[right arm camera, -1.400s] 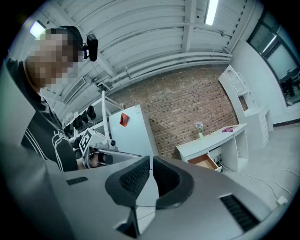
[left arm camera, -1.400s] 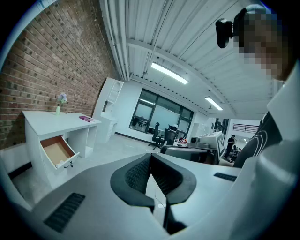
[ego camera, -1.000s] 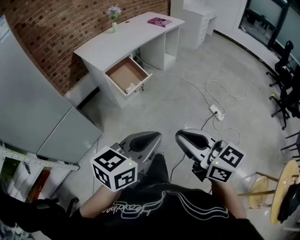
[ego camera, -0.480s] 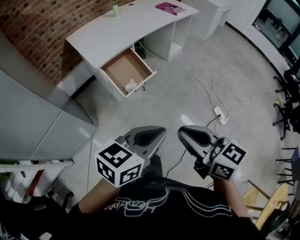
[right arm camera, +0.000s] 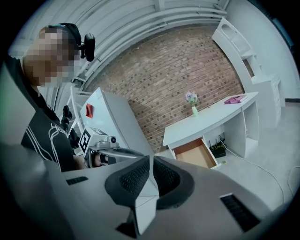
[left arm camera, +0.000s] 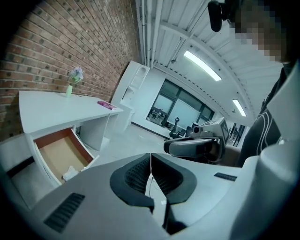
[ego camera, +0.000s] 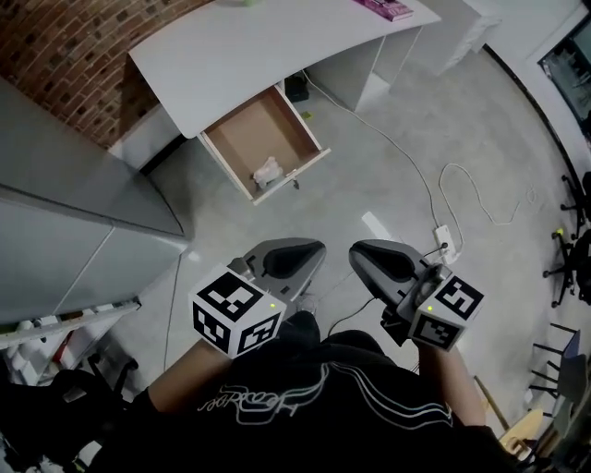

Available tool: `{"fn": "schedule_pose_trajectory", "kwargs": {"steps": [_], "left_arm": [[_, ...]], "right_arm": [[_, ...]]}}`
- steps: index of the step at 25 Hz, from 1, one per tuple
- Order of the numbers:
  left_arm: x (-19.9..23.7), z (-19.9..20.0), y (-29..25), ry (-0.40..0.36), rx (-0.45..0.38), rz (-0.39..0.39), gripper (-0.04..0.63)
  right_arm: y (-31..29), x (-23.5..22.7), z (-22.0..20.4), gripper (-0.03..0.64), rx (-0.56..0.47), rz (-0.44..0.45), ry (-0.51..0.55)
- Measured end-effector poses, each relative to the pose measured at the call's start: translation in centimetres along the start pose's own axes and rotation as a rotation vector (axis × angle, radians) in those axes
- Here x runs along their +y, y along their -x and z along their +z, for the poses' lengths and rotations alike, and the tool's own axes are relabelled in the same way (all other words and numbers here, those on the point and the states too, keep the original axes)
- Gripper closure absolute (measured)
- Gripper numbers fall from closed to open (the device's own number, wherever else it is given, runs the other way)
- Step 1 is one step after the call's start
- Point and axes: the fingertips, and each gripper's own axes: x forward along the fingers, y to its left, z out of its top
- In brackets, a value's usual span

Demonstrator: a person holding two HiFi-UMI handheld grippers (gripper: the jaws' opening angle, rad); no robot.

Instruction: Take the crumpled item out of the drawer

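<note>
A white crumpled item [ego camera: 267, 170] lies in the front corner of the open drawer [ego camera: 242, 145], which is pulled out from under the white desk [ego camera: 249, 46]. The left gripper view shows the crumpled item [left arm camera: 70, 172] in the drawer [left arm camera: 56, 152] too. Both grippers are held close to my body, well short of the drawer. My left gripper [ego camera: 319, 248] is shut with nothing between its jaws. My right gripper [ego camera: 354, 249] is shut and empty as well. The right gripper view shows the drawer [right arm camera: 193, 154] but not the item inside.
A brick wall [ego camera: 55, 46] runs behind the desk. Grey cabinets [ego camera: 65, 222] stand to the left. A power strip [ego camera: 443, 242] with white cables lies on the floor at the right. A pink book [ego camera: 386, 8] lies on the desk. Black chairs [ego camera: 577, 268] stand at far right.
The view has moved closer to the desk and tilted down; the drawer now sits nearer the middle top. Both grippers stay shut and side by side.
</note>
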Motion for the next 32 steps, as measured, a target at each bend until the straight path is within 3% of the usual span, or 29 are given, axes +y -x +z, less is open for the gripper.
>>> {"fn": "schedule_pose_trajectory", "kwargs": {"steps": [13,23,26,32], "left_arm": [[9.1,1.9,-4.0,0.013,0.053,0.177,0.572],[20.3,3.0,-8.3,0.012,0.135,0.36,0.563],[23.6,2.9,-10.5,0.002,0.17,0.379,0.453],[31.0,0.5,-13.9,-0.105,0.346,0.403,0.4]], "right_arm": [[-3.9,-8.1,1.5,0.561,0.02,0.098,-0.098],[-10.1,-15.7,4.6,0.561,0.075,0.2,-0.141],[-11.2,-18.2,4.8,0.561,0.1,0.21,-0.155],[-14.2,-22.3,5.0,0.561,0.122,0.214,-0.194]]}}
